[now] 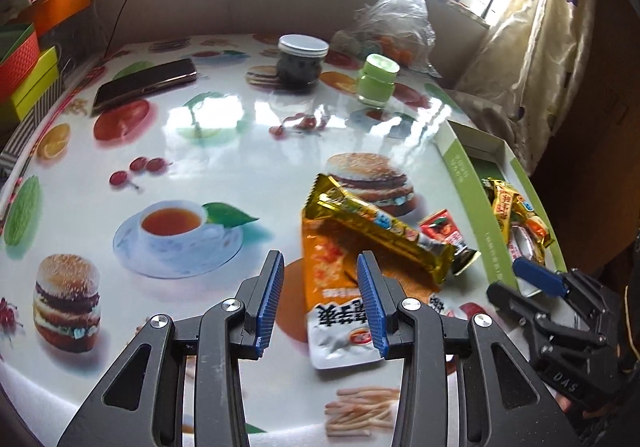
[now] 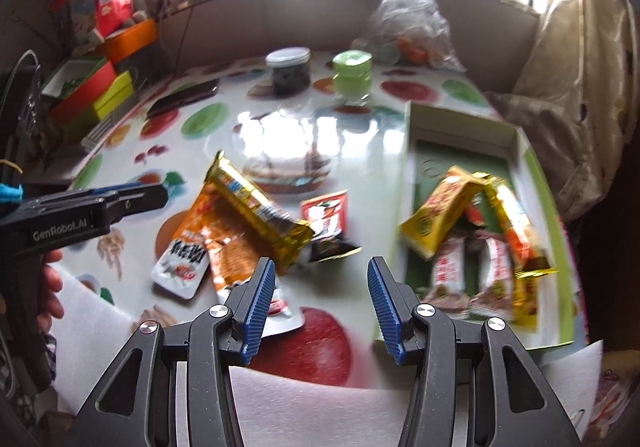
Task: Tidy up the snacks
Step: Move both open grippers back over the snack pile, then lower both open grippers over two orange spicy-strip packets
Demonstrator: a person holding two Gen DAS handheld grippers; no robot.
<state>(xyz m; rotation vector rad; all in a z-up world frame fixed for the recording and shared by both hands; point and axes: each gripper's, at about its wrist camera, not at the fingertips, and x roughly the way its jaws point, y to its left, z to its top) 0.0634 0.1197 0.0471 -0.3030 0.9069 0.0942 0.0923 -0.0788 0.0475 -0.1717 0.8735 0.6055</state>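
Left tongs [image 1: 320, 299] spread, empty, over the orange packet [image 1: 332, 267]; right tongs [image 2: 320, 303] spread too; box [image 2: 412, 207] right awaits snacks.

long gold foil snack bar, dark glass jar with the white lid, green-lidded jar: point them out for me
long gold foil snack bar [image 1: 376, 225], left wrist view, middle of the wrapper
dark glass jar with the white lid [image 1: 302, 61], left wrist view, on its dark glass body
green-lidded jar [image 1: 380, 81], left wrist view, on its body under the lid
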